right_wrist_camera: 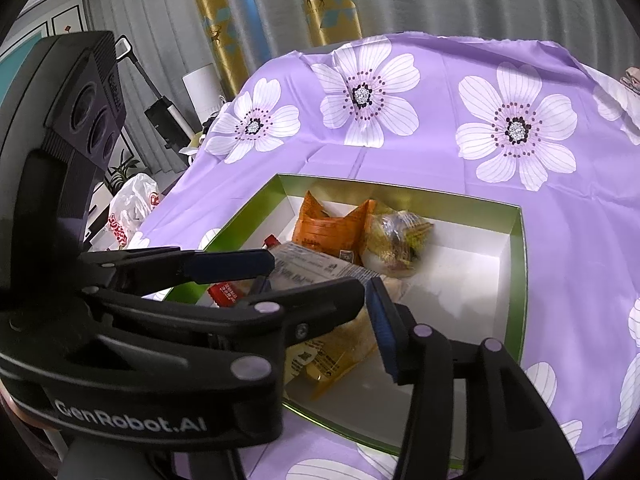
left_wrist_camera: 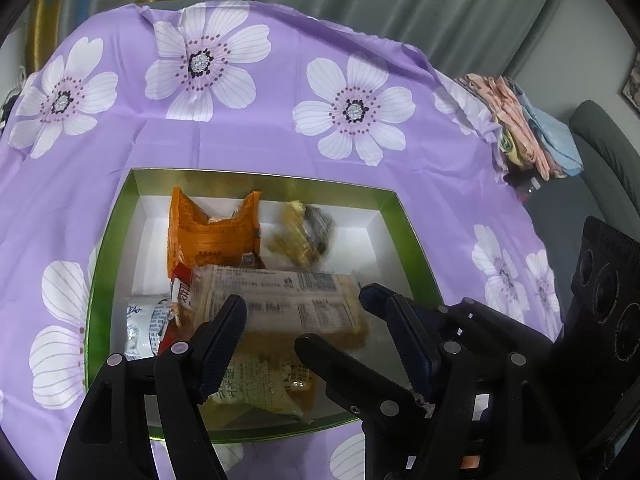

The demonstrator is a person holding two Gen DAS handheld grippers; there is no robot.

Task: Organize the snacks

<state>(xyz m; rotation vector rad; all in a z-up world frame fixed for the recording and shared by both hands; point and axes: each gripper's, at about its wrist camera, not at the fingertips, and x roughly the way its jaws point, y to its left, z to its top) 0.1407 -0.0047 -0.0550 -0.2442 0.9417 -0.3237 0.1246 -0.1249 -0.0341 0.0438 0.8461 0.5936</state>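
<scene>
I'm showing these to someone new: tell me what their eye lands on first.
First, the purple cloth with big white flowers covering the whole table. Next, the green-rimmed box at its middle, holding an orange snack bag at the back and a long clear cracker pack in front. Nearest the cameras, the left claw and right claw hang open over the packs.
</scene>
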